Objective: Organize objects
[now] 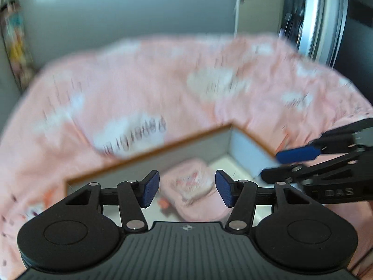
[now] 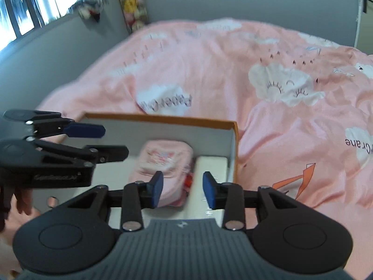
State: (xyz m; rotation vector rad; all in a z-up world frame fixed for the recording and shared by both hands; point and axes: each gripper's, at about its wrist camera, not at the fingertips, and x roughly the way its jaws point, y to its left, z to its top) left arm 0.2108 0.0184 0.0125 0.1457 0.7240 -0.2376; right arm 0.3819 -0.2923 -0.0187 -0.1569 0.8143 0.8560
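Note:
An open box with an orange rim [image 2: 163, 117] and white inside walls lies on the bed. In it a pink padded pouch [image 2: 163, 161] rests beside a white block [image 2: 212, 163], with a small red-orange thing [image 2: 187, 182] between them. My right gripper [image 2: 183, 190] hovers above the box, open, with nothing between its blue pads. My left gripper [image 1: 187, 189] is open too, above the pouch [image 1: 191, 186] and the box rim [image 1: 149, 150], and holds nothing. Each gripper shows in the other's view: the left [image 2: 114, 142] at the left, the right [image 1: 277, 165] at the right.
A pink bed cover with white clouds [image 2: 256, 70] spreads around the box on all sides. Grey walls stand behind it, with a window [image 2: 28, 11] at the far left and a strip of colourful toys [image 2: 132, 7] in the corner. A hand [image 2: 23, 200] grips the left tool.

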